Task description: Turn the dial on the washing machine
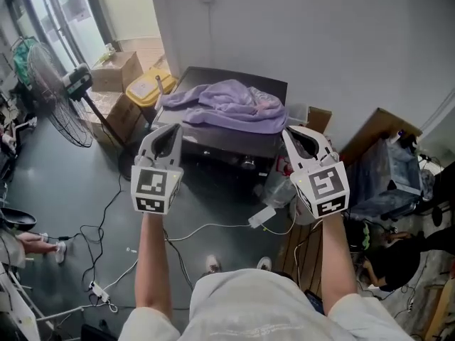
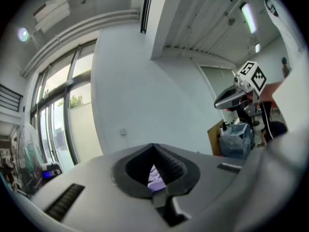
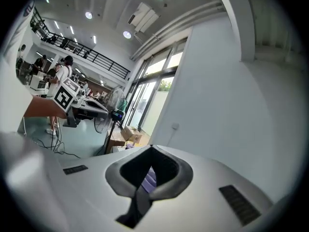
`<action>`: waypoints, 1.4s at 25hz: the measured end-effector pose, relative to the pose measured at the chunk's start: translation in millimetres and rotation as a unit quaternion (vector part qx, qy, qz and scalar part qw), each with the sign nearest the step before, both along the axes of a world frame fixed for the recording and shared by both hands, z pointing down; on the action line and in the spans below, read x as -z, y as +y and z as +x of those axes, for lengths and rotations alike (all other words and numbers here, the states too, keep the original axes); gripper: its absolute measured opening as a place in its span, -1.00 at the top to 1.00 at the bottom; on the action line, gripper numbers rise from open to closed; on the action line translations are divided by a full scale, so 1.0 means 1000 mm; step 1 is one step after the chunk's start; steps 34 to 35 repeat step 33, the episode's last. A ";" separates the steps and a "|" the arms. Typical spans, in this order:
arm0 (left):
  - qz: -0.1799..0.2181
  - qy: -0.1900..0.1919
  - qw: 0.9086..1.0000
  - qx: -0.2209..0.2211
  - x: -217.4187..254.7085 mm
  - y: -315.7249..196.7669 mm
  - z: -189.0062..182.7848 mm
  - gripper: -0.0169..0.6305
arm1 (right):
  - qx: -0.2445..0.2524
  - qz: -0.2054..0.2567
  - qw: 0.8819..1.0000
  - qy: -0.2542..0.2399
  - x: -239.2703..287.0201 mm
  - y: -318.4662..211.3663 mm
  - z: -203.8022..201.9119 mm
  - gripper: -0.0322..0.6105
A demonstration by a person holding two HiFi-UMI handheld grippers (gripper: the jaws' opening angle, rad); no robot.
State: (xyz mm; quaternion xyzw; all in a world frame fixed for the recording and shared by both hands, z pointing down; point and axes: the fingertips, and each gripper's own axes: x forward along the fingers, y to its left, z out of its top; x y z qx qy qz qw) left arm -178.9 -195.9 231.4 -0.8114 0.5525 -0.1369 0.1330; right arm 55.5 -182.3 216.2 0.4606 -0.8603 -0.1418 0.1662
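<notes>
The dark washing machine [image 1: 213,150] stands against the white wall with a purple cloth [image 1: 229,105] heaped on its top. A small round knob [image 1: 247,163] shows on its front panel. I hold both grippers up in front of it and touch nothing. My left gripper [image 1: 171,128] hovers over the machine's left front corner with its jaws shut and empty. Over the right front corner my right gripper [image 1: 291,132] is shut and empty too. In each gripper view the jaw tips meet, at the left gripper [image 2: 153,146] and the right gripper [image 3: 151,148], with a sliver of purple cloth [image 2: 155,178] below.
A standing fan [image 1: 53,91], cardboard boxes [image 1: 117,69] and a yellow box [image 1: 149,85] are to the machine's left. Cables [image 1: 114,233] and a white power strip [image 1: 261,217] lie on the floor. A plastic bag [image 1: 277,187] and cluttered crates [image 1: 387,176] sit at the right.
</notes>
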 end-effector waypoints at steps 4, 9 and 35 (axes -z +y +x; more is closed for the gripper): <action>0.036 -0.024 0.999 0.002 0.030 0.016 0.005 0.90 | 0.007 0.026 1.000 0.003 0.021 0.008 -0.003 0.86; 0.065 -0.015 0.998 -0.016 0.059 0.033 0.018 0.90 | 0.007 0.044 0.999 0.002 0.038 0.019 -0.004 0.86; 0.069 -0.008 0.997 -0.039 0.058 0.048 0.026 0.90 | 0.013 0.040 0.999 -0.001 0.031 0.028 -0.014 0.86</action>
